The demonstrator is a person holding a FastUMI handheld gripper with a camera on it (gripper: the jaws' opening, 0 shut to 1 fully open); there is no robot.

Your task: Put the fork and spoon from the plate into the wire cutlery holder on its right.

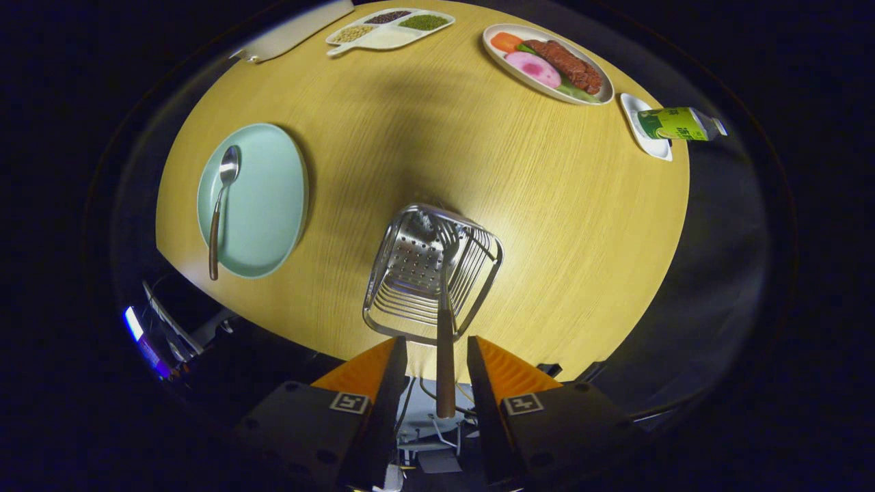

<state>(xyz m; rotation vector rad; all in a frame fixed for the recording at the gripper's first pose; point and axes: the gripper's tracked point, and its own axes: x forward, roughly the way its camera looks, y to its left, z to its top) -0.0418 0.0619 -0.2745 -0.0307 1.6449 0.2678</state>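
A wire cutlery holder with a perforated metal base stands on the round wooden table just ahead of my fingers. The fork stands in it, tines down inside and brown handle leaning back between my fingers. My gripper is open above the holder, and a gap shows on each side of the handle, so neither finger presses it. To the left of the holder sits a pale green plate. The spoon lies along the plate's left side, bowl pointing away and brown handle hanging over the near rim.
Beyond the holder at the table's far side are a divided white dish of grains, an oval plate of food, and a small white dish holding a green bottle. A pale flat blade lies at the far left. The table's near edge runs just under the fingers.
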